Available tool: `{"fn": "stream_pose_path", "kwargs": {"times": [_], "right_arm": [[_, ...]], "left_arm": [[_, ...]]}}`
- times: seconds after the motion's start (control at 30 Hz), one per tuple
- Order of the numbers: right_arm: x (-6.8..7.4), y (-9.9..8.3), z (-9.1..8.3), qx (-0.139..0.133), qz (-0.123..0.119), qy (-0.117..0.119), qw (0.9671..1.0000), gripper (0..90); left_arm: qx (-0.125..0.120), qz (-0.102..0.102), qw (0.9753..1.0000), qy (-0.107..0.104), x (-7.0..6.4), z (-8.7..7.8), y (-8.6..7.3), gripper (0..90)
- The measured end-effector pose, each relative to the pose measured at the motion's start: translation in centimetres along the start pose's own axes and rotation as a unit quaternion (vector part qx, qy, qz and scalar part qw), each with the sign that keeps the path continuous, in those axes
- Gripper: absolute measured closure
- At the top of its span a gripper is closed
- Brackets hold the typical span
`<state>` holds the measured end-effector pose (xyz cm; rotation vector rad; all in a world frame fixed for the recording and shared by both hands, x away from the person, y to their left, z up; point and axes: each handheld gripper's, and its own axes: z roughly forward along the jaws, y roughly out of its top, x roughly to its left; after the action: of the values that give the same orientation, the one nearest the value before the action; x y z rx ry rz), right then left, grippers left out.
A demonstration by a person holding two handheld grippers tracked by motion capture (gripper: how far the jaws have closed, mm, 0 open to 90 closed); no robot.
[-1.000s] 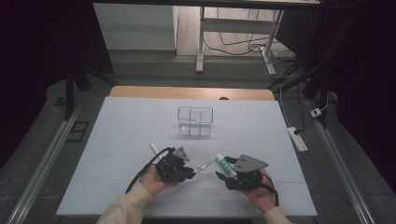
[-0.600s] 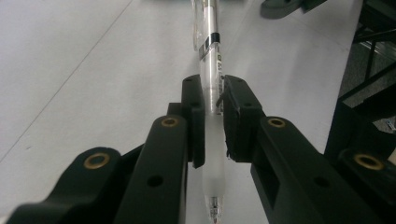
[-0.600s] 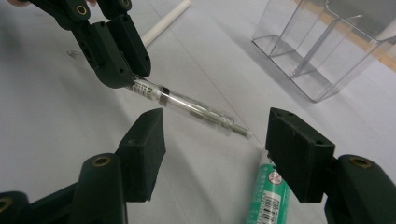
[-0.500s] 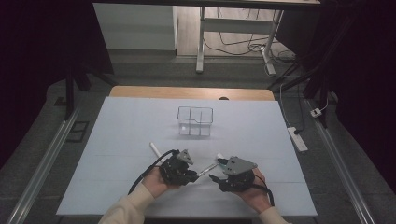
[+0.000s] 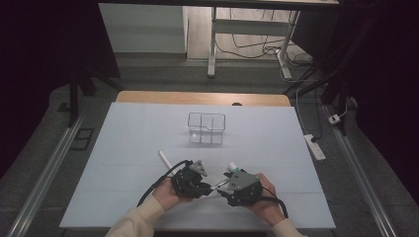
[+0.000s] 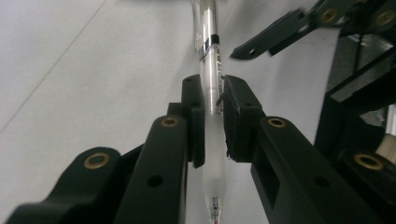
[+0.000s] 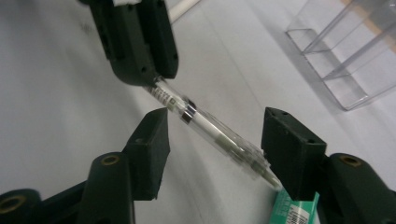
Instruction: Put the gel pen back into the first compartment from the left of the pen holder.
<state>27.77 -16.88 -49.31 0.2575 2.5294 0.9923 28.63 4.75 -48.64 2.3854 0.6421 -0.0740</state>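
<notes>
Closing in: right hand-held gripper (image 7: 212, 140), jaws wide, has moved up around the pen (image 7: 215, 135).
Holding: left hand-held gripper (image 6: 212, 100) clamps pen, lower centre of table (image 5: 296, 148).
Meaning: likely handover.

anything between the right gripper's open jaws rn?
Yes. In the right gripper view the clear pen crosses the gap of the right gripper, whose jaws stand apart, off the pen. The left gripper clamps the pen's other end.
</notes>
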Motion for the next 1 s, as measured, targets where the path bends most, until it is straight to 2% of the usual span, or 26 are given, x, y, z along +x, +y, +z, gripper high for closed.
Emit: {"fn": "stream_pose_path", "kwargs": {"times": [0.17,0.27,0.43,0.5,0.57,0.6,0.73,0.83,1.0], "right_arm": [[0.7,0.0,0.4,0.013,-0.036,0.003,0.9993,54.1],[0.9,0.1,0.4,0.025,-0.066,0.005,0.9975,62.0],[1.4,0.1,0.4,0.020,-0.100,0.024,0.9945,74.2],[1.6,0.2,0.5,0.016,-0.109,0.031,0.9934,77.5],[1.7,0.2,0.5,0.014,-0.106,0.035,0.9936,78.5],[1.6,0.2,0.4,0.016,-0.105,0.038,0.9936,78.6],[1.0,-0.2,0.3,0.010,-0.080,0.041,0.9959,78.8],[0.6,-0.4,0.1,-0.004,-0.063,0.033,0.9975,78.8],[-0.1,-0.7,-0.2,-0.021,-0.030,0.023,0.9991,78.7]], "left_arm": [[-0.011,-0.001,0.9998,-0.017,0.1,-0.4,0.0,79.6],[-0.022,-0.008,0.9994,-0.027,0.2,-0.7,0.0,79.5],[-0.047,-0.020,0.9977,-0.045,0.5,-1.4,-0.2,79.3],[-0.055,-0.020,0.9974,-0.041,0.7,-1.6,-0.2,78.2],[-0.069,-0.027,0.9965,-0.037,0.7,-1.7,-0.3,77.0],[-0.073,-0.024,0.9966,-0.029,0.6,-1.7,-0.3,76.3],[-0.106,-0.020,0.9942,0.008,0.2,-1.9,-0.4,59.2],[-0.127,-0.021,0.9911,0.034,0.3,-2.3,-0.5,48.2],[-0.157,-0.028,0.9858,0.050,0.5,-3.0,-1.0,37.9]]}}
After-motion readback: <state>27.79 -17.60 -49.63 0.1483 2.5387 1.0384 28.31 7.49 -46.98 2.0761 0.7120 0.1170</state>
